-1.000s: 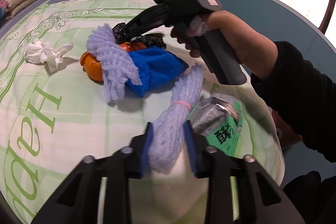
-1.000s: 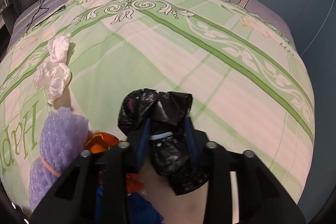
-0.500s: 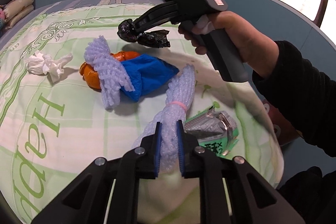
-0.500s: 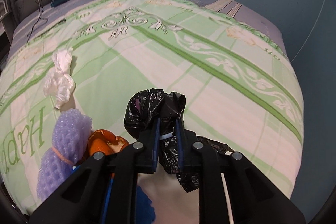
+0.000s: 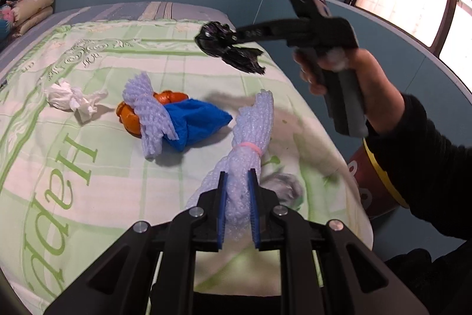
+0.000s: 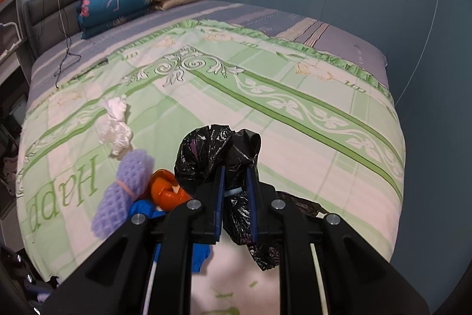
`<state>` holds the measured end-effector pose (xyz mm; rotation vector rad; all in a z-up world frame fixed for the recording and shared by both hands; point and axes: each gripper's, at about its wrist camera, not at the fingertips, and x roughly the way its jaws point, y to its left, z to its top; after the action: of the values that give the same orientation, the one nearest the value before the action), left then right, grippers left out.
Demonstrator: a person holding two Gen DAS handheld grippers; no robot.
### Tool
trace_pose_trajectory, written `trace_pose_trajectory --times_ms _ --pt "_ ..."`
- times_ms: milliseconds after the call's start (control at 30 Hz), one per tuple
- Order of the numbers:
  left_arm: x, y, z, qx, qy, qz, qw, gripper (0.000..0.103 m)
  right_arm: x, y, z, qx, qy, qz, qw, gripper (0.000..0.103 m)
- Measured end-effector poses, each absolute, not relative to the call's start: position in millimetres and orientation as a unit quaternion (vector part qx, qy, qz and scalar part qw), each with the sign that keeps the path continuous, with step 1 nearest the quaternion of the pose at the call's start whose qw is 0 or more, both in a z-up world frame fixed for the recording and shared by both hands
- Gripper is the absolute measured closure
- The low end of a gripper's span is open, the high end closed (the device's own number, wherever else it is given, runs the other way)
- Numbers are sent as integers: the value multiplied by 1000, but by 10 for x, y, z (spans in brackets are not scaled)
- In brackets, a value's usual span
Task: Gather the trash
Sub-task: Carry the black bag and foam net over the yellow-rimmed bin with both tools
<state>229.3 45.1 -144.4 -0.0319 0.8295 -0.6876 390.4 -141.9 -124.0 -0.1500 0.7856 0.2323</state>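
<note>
Both grippers are pinching trash: the left gripper (image 5: 237,207) has its blue pads pressed onto a banded roll of lilac foam netting (image 5: 249,143), gripped near its lower end while the rest lies on the green quilt (image 5: 88,182), and the right gripper (image 6: 235,197) is clamped on a knotted black plastic bag (image 6: 218,151), held in the air above the quilt. Judging by looks, both pieces are light and soft; the netting should squash and spring back, so a hold close to its pink rubber band seems firmest, while the bag is slick and crinkly and best taken at the bunched neck, where the pads sit now. Beyond the foam roll, further up the quilt, lies a small heap: a second foam netting roll (image 5: 149,115) draped across orange peel (image 5: 129,115) and a blue bag (image 5: 197,120), all touching. Further left of that heap rests a crumpled white tissue (image 5: 72,99), apart from it. Just right of the gripped roll sits something grey and blurred, not identifiable. Past the quilt's right edge stands a dark red container (image 5: 371,185), possibly the bin; the person's right forearm partly covers it. Nothing seems to block lifting either piece.
</note>
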Motion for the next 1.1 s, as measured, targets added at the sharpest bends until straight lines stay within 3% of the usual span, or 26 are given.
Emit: trace_pose_trajectory --times_ms 1100 --pt "1545 436 -545 -74 305 -222 923 91 1982 -2468 -360 20 281 161 946 90"
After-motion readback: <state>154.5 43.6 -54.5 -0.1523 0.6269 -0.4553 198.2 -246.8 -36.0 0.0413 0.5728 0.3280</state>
